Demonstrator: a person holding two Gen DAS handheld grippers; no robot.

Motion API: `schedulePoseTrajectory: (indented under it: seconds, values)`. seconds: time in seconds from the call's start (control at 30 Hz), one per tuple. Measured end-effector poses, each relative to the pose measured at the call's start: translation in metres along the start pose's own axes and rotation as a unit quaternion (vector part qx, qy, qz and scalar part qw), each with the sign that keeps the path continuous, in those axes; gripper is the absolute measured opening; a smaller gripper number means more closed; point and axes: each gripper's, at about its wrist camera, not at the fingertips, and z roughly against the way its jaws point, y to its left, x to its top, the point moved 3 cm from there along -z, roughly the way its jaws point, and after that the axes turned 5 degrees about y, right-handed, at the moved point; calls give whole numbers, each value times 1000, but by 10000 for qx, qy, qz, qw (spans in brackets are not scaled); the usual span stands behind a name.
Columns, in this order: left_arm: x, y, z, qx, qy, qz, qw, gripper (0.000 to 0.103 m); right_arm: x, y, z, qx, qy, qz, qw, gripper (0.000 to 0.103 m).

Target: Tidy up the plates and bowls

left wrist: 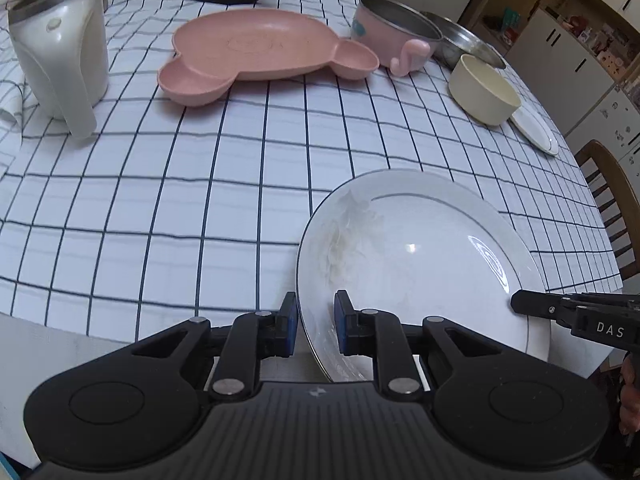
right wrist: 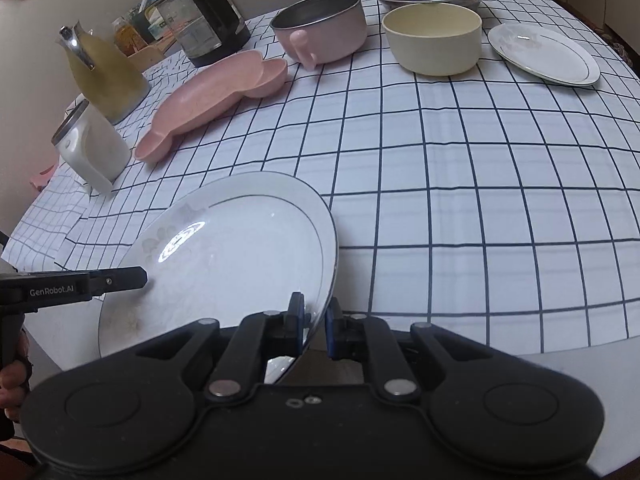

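The left gripper (left wrist: 316,328) pinches the near left edge of a big white plate (left wrist: 420,256). Its blue pads (left wrist: 344,328) sit one on each side of the rim, closed on it. The right gripper (right wrist: 314,326) pinches the other side of the same plate (right wrist: 224,264), and its pads squeeze the rim too. So both grippers hold one plate between them. A bit of a hand (right wrist: 12,384) shows at the left edge of the right wrist view.

The plate is round, white and shiny. It has a thin dark line around the edge and another ring further in. Pale flower shapes are printed on it. A bright light spot shines on its middle. The plate is tilted and held up above the near edge of the table, over the tablecloth (left wrist: 200,184), which is white with dark squares.

Further back on the left stands a white jug (left wrist: 60,52) with a metal rim. Behind it, in the right wrist view, is a yellowish flask (right wrist: 108,76). In the middle lies a pink tray plate (left wrist: 260,52) with small side pockets. Just past it sits a pink pot (left wrist: 396,32) with a metal inside and a pink handle. Near the pot is a cream bowl (left wrist: 484,88), and behind both is a wide metal bowl (left wrist: 460,40). A small white plate (right wrist: 544,56) with a dark ring lies beside the cream bowl, near the table's right edge. At the far edge stands a glass kettle (right wrist: 204,20) on a black base.
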Motion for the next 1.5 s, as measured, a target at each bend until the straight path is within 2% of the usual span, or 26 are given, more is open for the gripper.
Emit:
schedulePoseTrajectory:
  seconds: [0.37, 0.53, 0.87, 0.97, 1.0, 1.03, 1.1, 1.27, 1.5]
  values:
    - [-3, -1, -3, 12, 75, -204, 9998, 18, -9, 0, -9, -204, 162, -39, 9997, 14]
    - [-2, 5, 0, 65, -11, -146, 9999, 18, -6, 5, -6, -382, 146, 140, 9991, 20]
    - [4, -3, 29, 127, -548, -466, 9973, 20, -6, 11, 15, -628, -152, 259, 9976, 26]
    - [7, -10, 38, 46, -753, -602, 9953, 31, -4, 18, 22, -627, -279, 292, 9972, 31]
    - [8, -12, 41, 20, -823, -649, 9945, 41, -4, 20, 25, -621, -317, 298, 9971, 31]
    - [9, -14, 45, 17, -915, -697, 9934, 61, -3, 23, 27, -614, -351, 312, 9970, 32]
    - [11, -17, 54, 12, -1157, -764, 9903, 75, -3, 28, 32, -590, -425, 348, 9967, 33]
    - [20, -30, 63, -160, -1333, -958, 9863, 75, 1, 37, 47, -607, -658, 346, 9954, 38]
    - [30, -58, 77, -408, -1608, -1276, 9779, 78, 9, 41, 75, -708, -1098, 318, 9909, 62]
